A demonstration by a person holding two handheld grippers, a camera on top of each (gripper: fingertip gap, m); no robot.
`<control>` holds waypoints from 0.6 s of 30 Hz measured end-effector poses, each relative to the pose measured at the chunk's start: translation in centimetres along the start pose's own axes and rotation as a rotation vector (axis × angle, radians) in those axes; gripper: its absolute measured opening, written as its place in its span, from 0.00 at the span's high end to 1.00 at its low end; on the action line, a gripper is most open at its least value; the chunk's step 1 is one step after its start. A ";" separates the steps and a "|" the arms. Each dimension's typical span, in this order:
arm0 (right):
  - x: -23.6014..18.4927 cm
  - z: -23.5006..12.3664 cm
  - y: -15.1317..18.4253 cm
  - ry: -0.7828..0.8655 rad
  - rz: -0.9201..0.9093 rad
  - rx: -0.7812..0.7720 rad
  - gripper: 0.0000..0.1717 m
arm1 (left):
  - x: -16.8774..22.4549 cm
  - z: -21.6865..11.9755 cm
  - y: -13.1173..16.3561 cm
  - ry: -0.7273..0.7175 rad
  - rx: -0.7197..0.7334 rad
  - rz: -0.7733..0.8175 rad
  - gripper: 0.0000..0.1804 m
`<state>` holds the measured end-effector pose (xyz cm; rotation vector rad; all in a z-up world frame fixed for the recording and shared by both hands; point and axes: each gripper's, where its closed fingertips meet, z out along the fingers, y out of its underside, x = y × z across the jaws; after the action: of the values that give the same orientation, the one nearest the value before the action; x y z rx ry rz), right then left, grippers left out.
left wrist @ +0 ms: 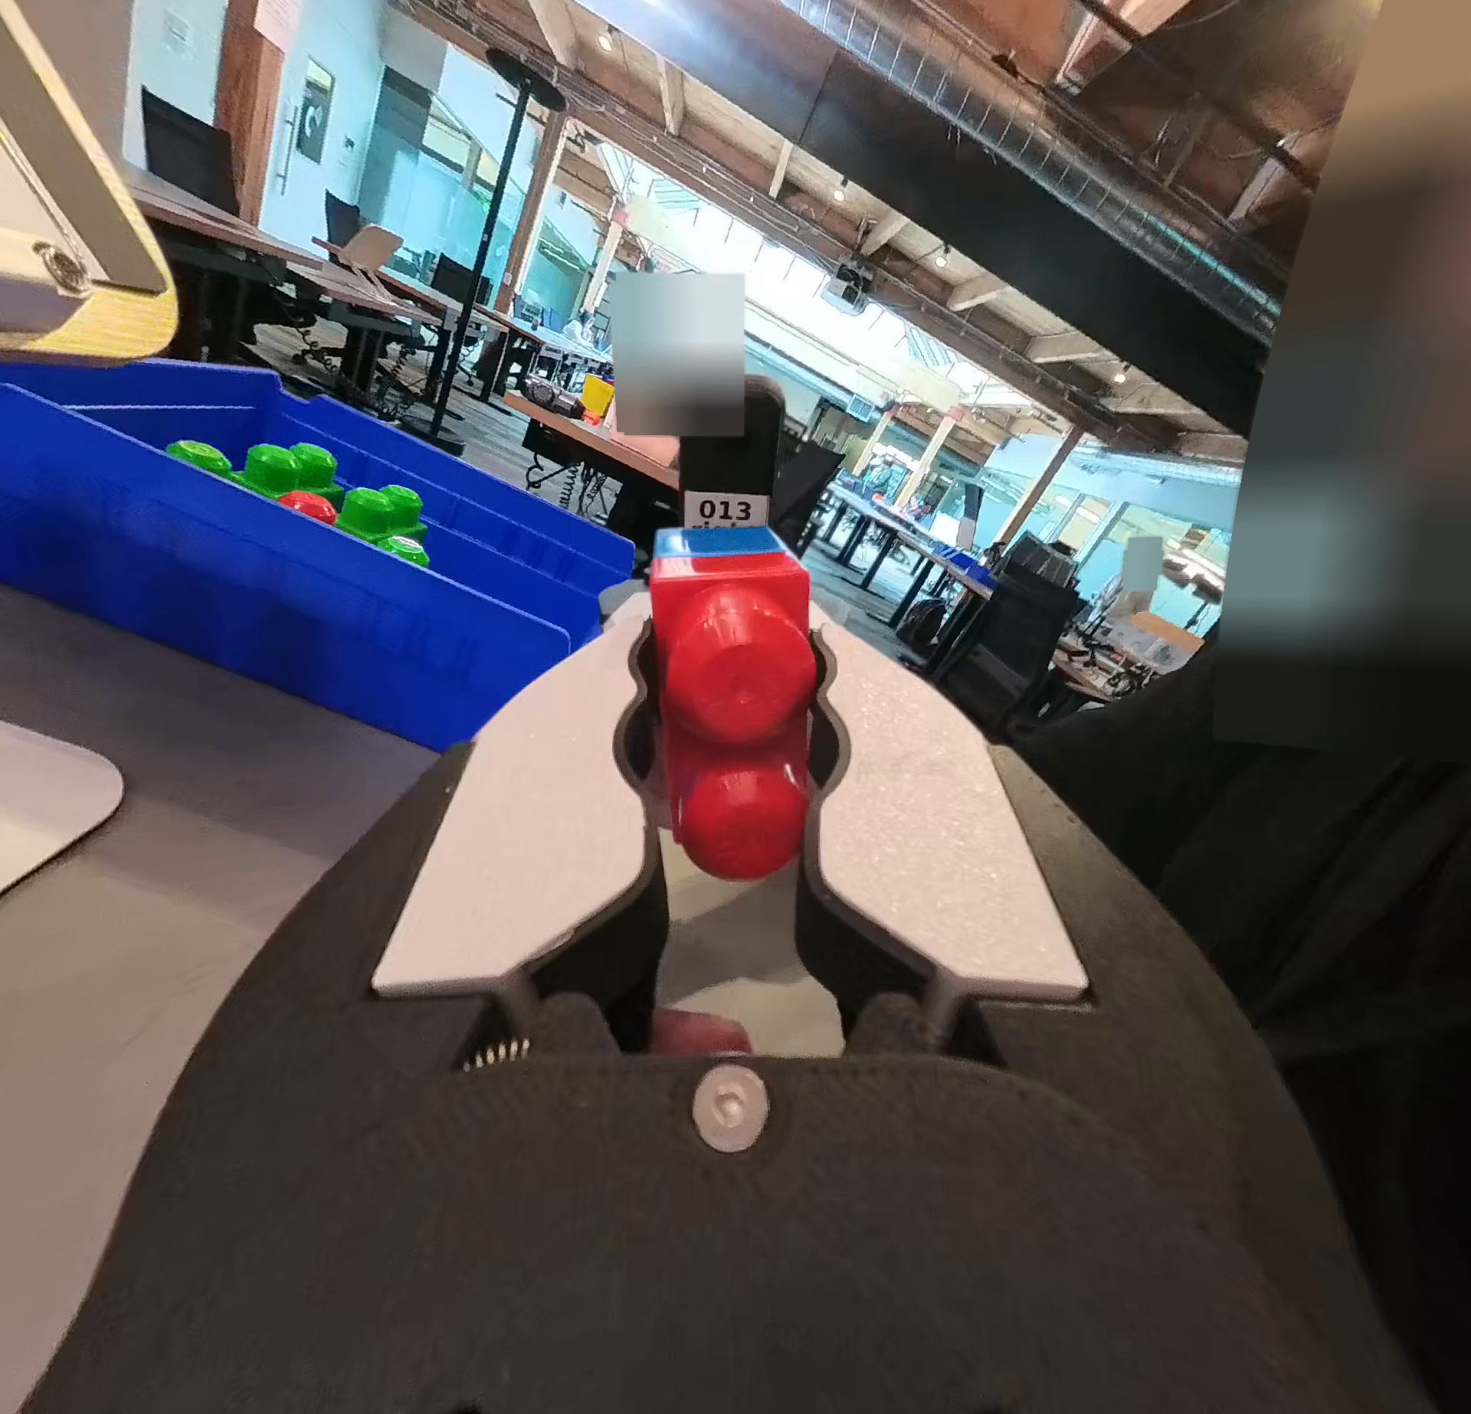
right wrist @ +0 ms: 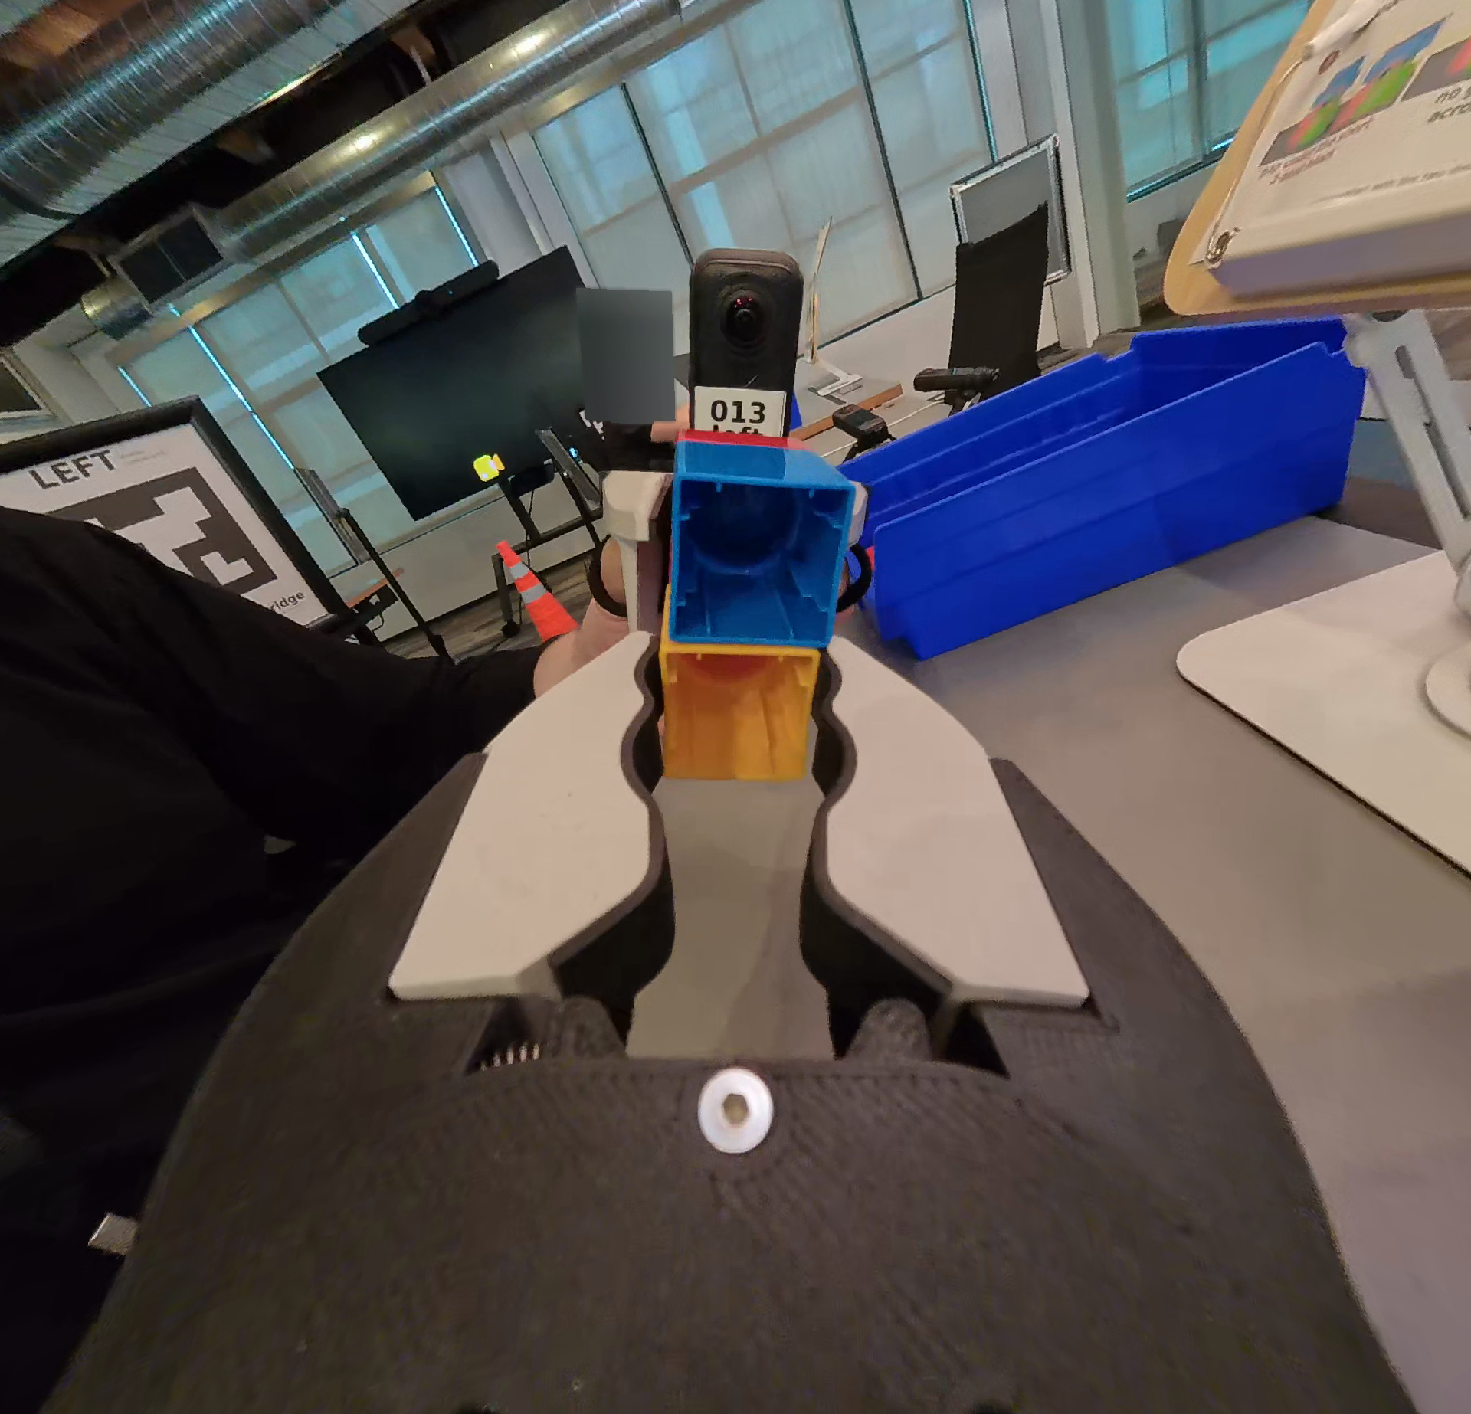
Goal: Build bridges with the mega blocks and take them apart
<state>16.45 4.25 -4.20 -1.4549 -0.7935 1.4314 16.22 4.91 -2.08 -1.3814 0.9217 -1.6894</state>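
Inside blue bin, green blocks (one red), claws gripping red, yellow blocks.

Red two-stud block clamped between left gripper pads, studs toward camera, blue block behind it. Yellow block, hollow underside showing, clamped in right gripper beneath blue. Green and red blocks lay in blue bin.
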 end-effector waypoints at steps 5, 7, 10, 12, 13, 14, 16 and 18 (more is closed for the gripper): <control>0.1 -0.7 -1.2 0.004 0.009 0.065 0.79 | -0.2 -0.2 0.3 0.044 -0.032 -0.029 0.69; 0.4 -0.9 -1.2 0.019 0.008 0.071 0.79 | 0.2 0.2 1.1 0.079 -0.067 -0.033 0.72; 0.2 -0.7 -1.0 0.008 0.001 0.054 0.79 | 0.0 0.8 2.0 0.033 -0.102 0.009 0.80; 0.1 -0.5 -0.9 0.016 -0.011 0.043 0.80 | 0.0 0.7 2.0 0.035 -0.104 0.008 0.80; 0.1 -0.5 -0.9 0.018 -0.015 0.045 0.80 | 0.0 0.7 1.9 0.031 -0.100 0.013 0.80; 0.1 -0.5 -1.0 0.017 -0.015 0.049 0.80 | 0.0 0.7 1.9 0.031 -0.095 0.014 0.80; -0.1 -0.4 -1.0 0.020 -0.021 0.044 0.80 | 0.1 0.7 1.9 0.029 -0.098 0.024 0.80; -0.1 -0.4 -1.0 0.022 -0.027 0.036 0.80 | 0.1 0.7 1.9 0.020 -0.111 0.032 0.80</control>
<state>16.97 4.51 -3.29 -1.4253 -0.7673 1.3998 17.09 3.90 -3.61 -1.4162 1.0571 -1.6528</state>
